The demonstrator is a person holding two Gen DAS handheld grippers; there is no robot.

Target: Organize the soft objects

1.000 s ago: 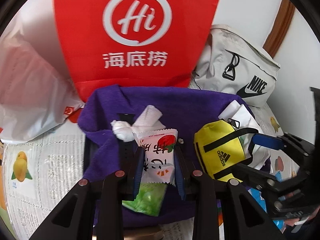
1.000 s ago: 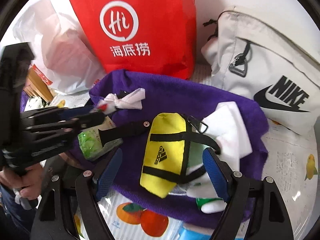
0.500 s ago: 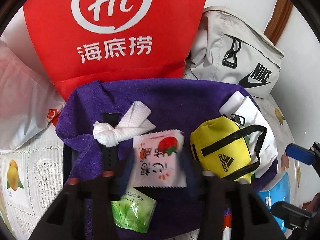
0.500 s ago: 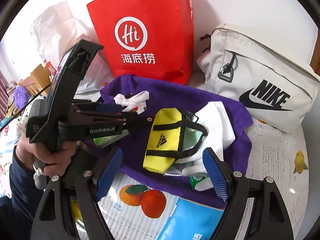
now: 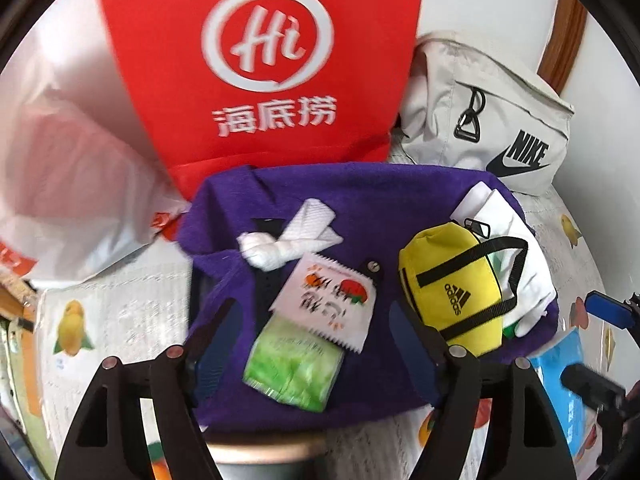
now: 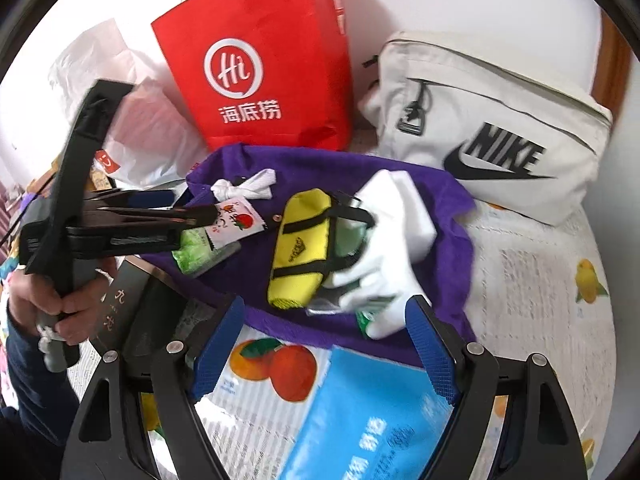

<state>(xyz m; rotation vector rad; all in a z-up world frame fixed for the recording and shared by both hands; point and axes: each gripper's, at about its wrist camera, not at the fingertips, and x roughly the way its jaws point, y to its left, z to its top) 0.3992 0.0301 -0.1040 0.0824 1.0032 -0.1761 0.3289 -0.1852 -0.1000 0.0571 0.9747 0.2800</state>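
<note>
Now the left gripper (image 5: 312, 344), jaws opening, pads clear, hovers over the strawberry sachet (image 5: 326, 302) lying on the purple towel (image 5: 400, 208). Rightward, the yellow pouch (image 6: 300, 248) lies long-axis near-to-far, just beyond the spread, empty right gripper (image 6: 320, 344).

Wide-open blue-padded right gripper (image 6: 324, 344) over fruit-printed tablecloth (image 6: 532, 280). Beyond: yellow Adidas pouch (image 6: 300, 248) on purple towel (image 6: 432, 208), beside white folded cloth (image 6: 392, 236). Behind: red paper bag (image 6: 260, 60), beige Nike bag (image 6: 500, 128).
</note>
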